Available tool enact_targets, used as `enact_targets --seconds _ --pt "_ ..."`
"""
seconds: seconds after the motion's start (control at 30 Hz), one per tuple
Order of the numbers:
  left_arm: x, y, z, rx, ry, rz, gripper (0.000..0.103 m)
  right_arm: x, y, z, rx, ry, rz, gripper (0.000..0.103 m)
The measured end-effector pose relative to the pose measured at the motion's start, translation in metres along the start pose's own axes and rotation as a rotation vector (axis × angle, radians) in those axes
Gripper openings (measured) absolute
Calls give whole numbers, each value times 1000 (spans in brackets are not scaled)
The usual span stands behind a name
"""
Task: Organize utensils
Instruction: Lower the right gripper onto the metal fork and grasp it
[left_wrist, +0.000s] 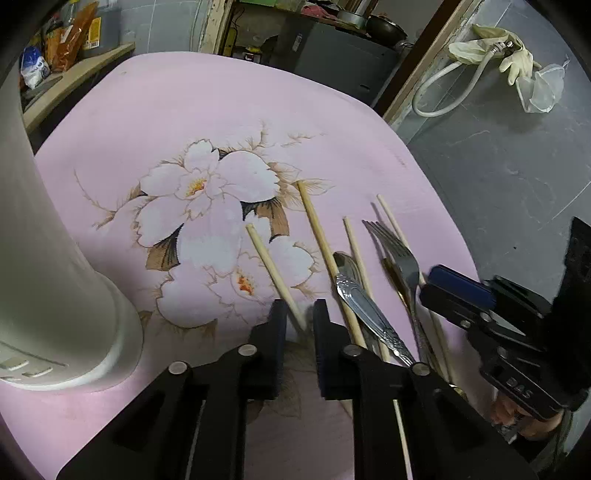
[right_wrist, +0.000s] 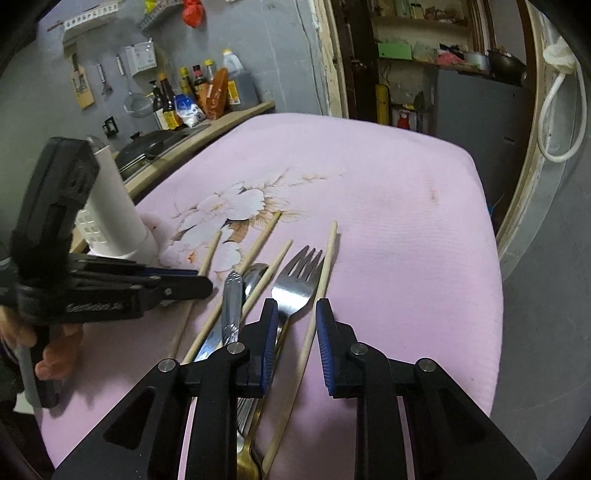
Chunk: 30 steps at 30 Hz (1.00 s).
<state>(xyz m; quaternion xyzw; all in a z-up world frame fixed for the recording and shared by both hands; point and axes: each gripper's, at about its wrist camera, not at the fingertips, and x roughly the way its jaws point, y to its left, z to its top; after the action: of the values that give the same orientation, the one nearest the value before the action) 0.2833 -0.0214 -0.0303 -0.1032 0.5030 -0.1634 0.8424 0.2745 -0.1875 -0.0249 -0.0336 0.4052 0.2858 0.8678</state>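
Several wooden chopsticks, a steel fork (right_wrist: 299, 277), a spoon (right_wrist: 255, 273), a patterned steel handle (right_wrist: 232, 295) and a gold utensil (right_wrist: 245, 461) lie bunched on the pink flowered table (right_wrist: 369, 177). My left gripper (left_wrist: 300, 321) straddles the near end of the leftmost chopstick (left_wrist: 273, 269). Its jaws stand narrow, with a small gap on each side of the stick. My right gripper (right_wrist: 296, 317) is low over the rightmost chopstick (right_wrist: 325, 273), which lies against the right-hand pad. The fork's neck runs beside the other pad, and pink surface shows between them.
A tall white slotted holder (left_wrist: 55, 258) stands at the table's left. The table edge (right_wrist: 491, 280) drops to grey floor on the right. A counter with bottles (right_wrist: 192, 92) lies behind. A hand (right_wrist: 55, 354) holds the left gripper.
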Motion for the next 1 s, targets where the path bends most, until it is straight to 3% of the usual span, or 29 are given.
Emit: enact_targets --seconds 0.3,1.0 --pt "4 -6 -1 0 -1 25 10 7 6 1 2 63 30 16" --pt "-2 -14 -10 4 25 44 11 53 33 25 -155 130 -118 23"
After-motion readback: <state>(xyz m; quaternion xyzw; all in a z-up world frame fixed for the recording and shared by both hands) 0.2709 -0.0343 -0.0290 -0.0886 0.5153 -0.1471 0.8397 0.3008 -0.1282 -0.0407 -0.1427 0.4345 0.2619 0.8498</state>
